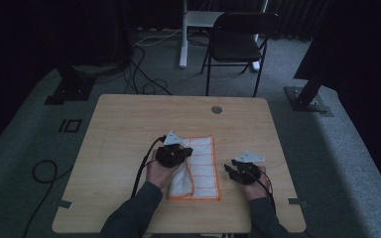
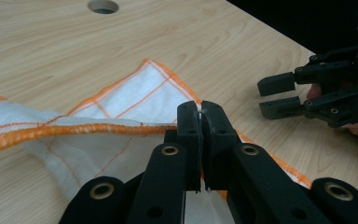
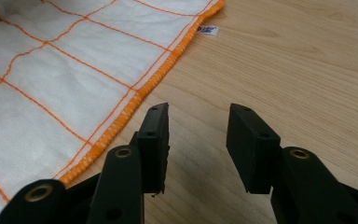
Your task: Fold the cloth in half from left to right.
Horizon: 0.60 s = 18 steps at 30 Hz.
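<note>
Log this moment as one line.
left gripper: shut on cloth | right gripper: open, beside cloth edge | cloth: partly folded on table

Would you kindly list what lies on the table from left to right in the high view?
Left claw → white cloth with orange grid lines → right claw.
</note>
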### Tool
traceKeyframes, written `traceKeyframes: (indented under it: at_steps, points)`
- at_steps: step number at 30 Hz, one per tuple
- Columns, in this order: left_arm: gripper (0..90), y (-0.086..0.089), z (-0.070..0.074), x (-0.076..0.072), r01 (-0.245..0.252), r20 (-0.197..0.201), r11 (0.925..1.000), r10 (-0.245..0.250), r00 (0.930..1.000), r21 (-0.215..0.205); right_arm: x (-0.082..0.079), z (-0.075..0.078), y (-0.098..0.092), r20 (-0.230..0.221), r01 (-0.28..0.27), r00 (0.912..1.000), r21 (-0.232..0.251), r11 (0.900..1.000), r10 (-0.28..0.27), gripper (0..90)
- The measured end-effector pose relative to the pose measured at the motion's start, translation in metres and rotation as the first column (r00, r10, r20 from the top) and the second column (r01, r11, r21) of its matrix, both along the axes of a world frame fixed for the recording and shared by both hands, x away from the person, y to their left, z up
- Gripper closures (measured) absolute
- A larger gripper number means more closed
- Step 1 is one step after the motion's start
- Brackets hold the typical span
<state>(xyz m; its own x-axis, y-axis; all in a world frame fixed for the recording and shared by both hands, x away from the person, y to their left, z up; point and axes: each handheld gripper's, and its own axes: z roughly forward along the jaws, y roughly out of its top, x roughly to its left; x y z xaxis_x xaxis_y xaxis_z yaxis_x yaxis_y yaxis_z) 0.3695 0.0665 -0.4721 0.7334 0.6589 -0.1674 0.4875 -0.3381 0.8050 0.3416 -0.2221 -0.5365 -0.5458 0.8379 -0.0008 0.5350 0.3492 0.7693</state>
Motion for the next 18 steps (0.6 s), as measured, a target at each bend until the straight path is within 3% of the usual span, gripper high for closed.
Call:
traceKeyframes:
  at_steps: [18]
  points:
    - [87.8,-0.052,-0.015,0.01,0.06,-0.03,0.9982,-0.059,0.9978,0.011,0.0,0.0,0.0,0.0,0.001,1.0,0.0,1.0,-0.001,58.9]
